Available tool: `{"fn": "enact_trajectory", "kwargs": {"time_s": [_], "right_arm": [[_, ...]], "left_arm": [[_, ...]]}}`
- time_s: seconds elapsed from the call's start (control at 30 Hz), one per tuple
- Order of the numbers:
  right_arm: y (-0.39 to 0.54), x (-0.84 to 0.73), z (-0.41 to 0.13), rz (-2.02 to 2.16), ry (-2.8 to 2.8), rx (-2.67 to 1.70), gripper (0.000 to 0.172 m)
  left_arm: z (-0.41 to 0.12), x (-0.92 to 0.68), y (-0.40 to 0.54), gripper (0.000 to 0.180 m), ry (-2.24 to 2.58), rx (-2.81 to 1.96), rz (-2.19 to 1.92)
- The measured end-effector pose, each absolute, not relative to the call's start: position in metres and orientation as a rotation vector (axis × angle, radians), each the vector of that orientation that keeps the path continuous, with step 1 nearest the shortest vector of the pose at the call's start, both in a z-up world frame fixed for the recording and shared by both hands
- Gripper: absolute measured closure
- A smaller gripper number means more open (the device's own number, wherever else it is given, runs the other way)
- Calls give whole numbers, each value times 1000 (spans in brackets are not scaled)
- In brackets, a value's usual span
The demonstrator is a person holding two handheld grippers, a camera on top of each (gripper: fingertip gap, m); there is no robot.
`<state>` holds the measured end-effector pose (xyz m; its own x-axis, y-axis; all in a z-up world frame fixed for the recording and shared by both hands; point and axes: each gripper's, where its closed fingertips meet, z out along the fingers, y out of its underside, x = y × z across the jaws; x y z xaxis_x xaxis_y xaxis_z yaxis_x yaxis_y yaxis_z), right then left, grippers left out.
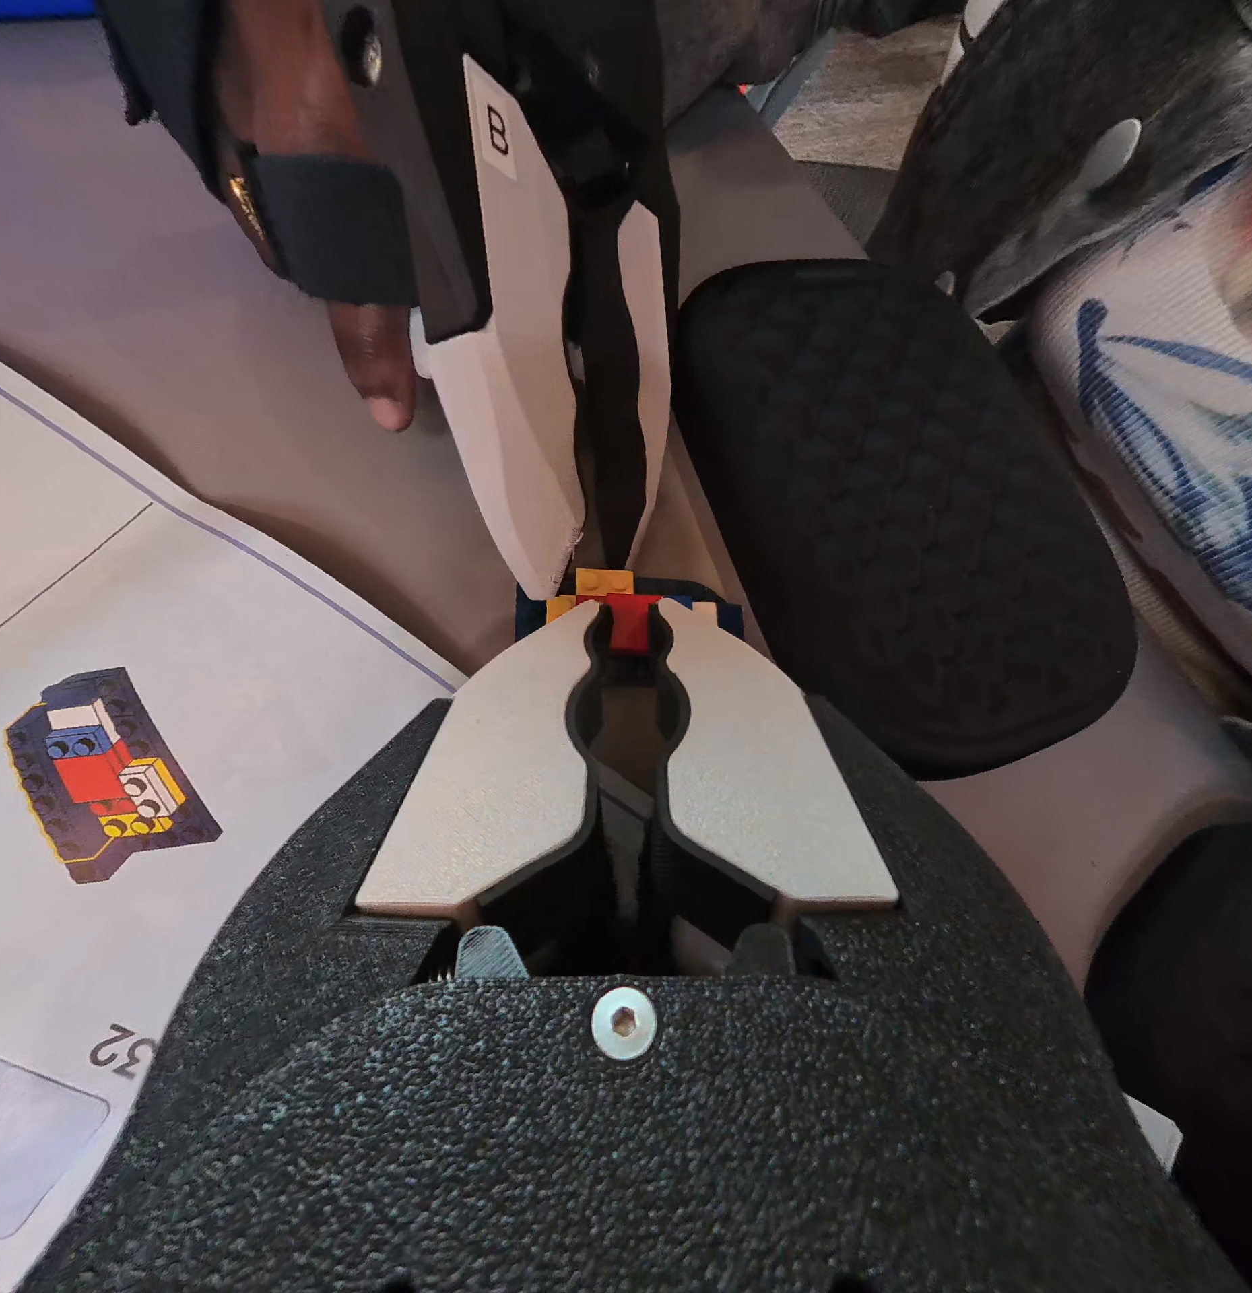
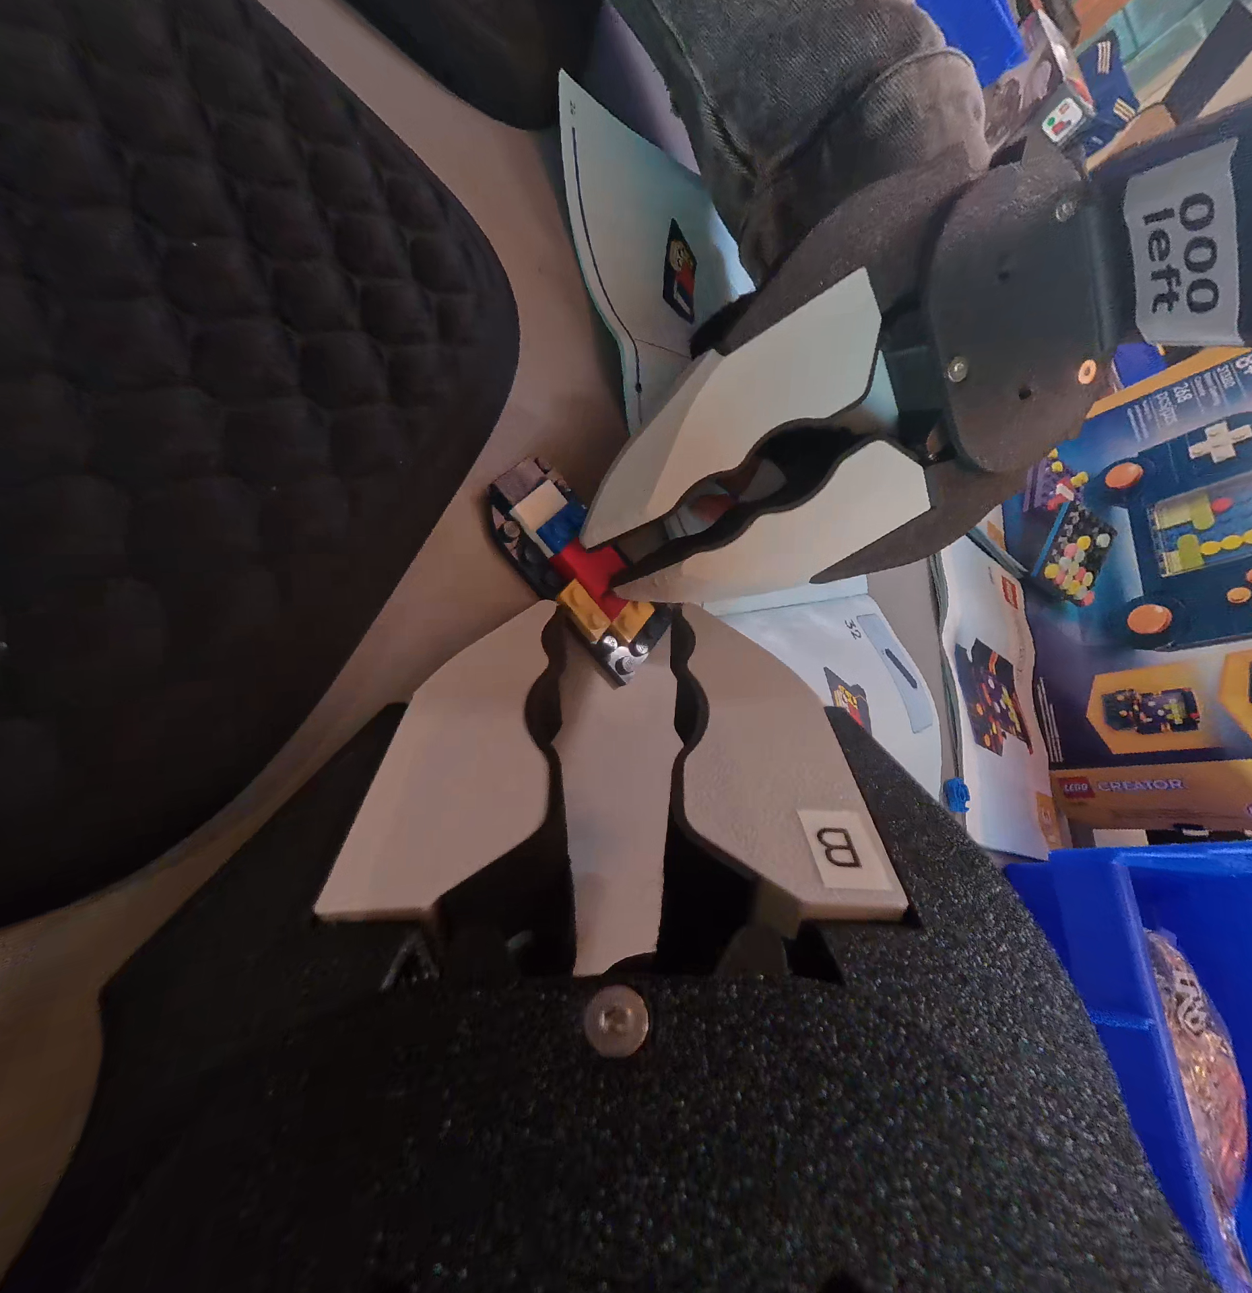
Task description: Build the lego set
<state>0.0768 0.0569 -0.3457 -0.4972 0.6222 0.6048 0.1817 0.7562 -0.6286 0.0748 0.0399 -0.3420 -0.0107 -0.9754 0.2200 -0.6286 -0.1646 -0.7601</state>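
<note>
A black quilted cushion (image 2: 210, 392) fills the upper left of the right wrist view, lying on the pale tabletop (image 1: 189, 336) and showing again at the right of centre in the left wrist view. At the right edge of the right wrist view a printed toy box (image 2: 1161, 595) lies flat, with a blue plastic bin (image 2: 1127, 930) below it in the lower right corner. An open instruction booklet (image 1: 210, 700) spreads over the left of the left wrist view, its page showing a drawing of a small brick build.

The brick assembly (image 2: 539, 553) sits on the tabletop at frame centre in both views, just beside the cushion's edge: a dark studded base plate carrying white, blue, red and yellow bricks.

The right tool (image 2: 612, 630), rising from the bottom of its own view, stands open, its 2 fingertips straddling the near corner of the base plate; whether they touch it cannot be told. A bare hand (image 1: 315, 231) holds it in the upper left of the left wrist view.

The left tool (image 1: 626, 616) is closed on the red brick (image 1: 626, 626) at the middle of the assembly, a pad against each side. A grey sleeve (image 2: 819, 126) reaches down behind it at top centre of the right wrist view.
</note>
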Motion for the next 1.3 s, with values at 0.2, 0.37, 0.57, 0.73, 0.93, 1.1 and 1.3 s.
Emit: {"fn": "enact_trajectory", "kwargs": {"time_s": [0.2, 0.37, 0.57, 0.73, 0.93, 1.1, 1.3], "right_arm": [[50, 78, -348, 551, -2135, -441, 152], [39, 77, -351, 595, -2158, -403, 162], [38, 77, -351, 651, -2136, -445, 163], [43, 75, -349, 633, -2098, -471, 160], [47, 73, -346, 682, -2086, -538, 154], [47, 72, -348, 673, -2099, -543, 151], [48, 70, -348, 681, -2105, -558, 149]], "left_arm": [[-342, 74, 41, 174, 1664, -1803, -986], [-342, 74, 37, 179, 1696, -1775, -991], [-341, 72, 34, 177, 1718, -1757, -993], [-321, 68, 34, 147, 1743, -1654, -930], [-336, 60, 35, 142, 1800, -1739, -749], [-344, 63, 37, 156, 1739, -1797, -803], [-345, 62, 37, 156, 1712, -1823, -808]]}}
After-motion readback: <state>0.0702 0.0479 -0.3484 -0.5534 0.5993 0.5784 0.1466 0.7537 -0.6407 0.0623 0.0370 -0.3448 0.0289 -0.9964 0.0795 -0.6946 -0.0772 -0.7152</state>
